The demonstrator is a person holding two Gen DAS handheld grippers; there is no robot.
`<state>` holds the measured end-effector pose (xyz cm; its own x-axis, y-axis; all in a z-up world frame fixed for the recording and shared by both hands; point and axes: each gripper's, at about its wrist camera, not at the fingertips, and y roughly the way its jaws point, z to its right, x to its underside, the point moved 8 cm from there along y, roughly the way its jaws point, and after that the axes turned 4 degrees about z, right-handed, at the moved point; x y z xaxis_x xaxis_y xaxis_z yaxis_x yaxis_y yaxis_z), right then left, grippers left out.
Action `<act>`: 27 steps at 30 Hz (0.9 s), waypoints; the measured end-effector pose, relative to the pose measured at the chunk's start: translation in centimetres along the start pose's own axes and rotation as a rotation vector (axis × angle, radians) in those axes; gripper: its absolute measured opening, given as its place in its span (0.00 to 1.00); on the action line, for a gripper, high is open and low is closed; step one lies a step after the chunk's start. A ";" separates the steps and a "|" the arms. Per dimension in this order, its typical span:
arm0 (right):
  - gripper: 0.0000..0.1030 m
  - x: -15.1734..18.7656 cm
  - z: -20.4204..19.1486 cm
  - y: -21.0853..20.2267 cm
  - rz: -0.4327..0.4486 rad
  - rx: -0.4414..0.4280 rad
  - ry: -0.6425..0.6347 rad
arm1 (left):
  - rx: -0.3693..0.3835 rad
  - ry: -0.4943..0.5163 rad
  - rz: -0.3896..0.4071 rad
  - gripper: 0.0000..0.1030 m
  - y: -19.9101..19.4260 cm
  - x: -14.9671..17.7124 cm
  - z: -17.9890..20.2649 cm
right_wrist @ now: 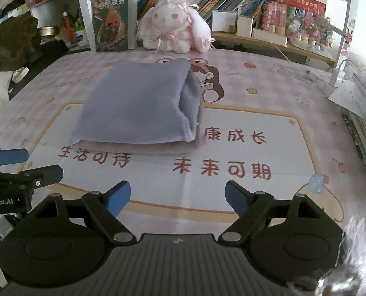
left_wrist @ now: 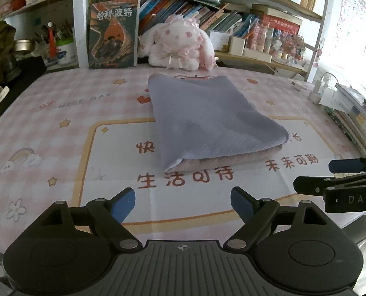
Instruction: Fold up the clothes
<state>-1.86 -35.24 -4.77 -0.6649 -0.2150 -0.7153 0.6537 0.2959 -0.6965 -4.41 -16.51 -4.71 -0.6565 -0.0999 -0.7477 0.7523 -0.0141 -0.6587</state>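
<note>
We are holding our left gripper (left_wrist: 183,203) spread wide over the tabletop's (left_wrist: 59,113) near edge, gripping nothing. The folded lavender garment (left_wrist: 207,120) is lying mid-table, well clear of both tools. Our right gripper (right_wrist: 178,197) is likewise hanging released and empty toward the near right.

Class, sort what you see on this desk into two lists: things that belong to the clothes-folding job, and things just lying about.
Belongs to the job:
folded grey garment
left gripper, open
right gripper, open

Just lying about:
plush rabbit
upright book
stacked books
patterned desk mat
</note>
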 end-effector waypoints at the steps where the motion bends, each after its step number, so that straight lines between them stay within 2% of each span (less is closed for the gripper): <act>1: 0.82 0.1 -0.2 0.0 -0.002 0.001 0.000 | -0.001 -0.001 -0.005 0.85 0.0 0.1 -0.2; 8: 0.83 0.6 -0.6 0.4 -0.045 -0.018 0.043 | 0.038 -0.063 -0.053 0.85 0.6 0.8 -1.3; 13: 0.83 -0.2 0.3 0.9 -0.057 -0.055 0.107 | 0.071 -0.188 -0.056 0.85 1.6 -0.1 -2.9; 17: 0.83 -2.2 1.9 2.1 -0.061 -0.108 0.196 | 0.078 -0.272 -0.029 0.85 2.9 -1.9 -4.3; 21: 0.83 -5.0 3.8 4.4 -0.059 -0.166 0.306 | 0.052 -0.305 -0.011 0.85 4.5 -4.1 -5.6; 27: 0.83 -8.7 5.9 8.7 -0.083 -0.246 0.398 | 0.099 -0.363 -0.027 0.84 8.3 -6.3 -6.6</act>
<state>11.71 -36.31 -4.96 -0.8297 0.1119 -0.5469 0.5192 0.5146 -0.6824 5.63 -9.45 -6.05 -0.6274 -0.4437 -0.6399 0.7483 -0.1162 -0.6531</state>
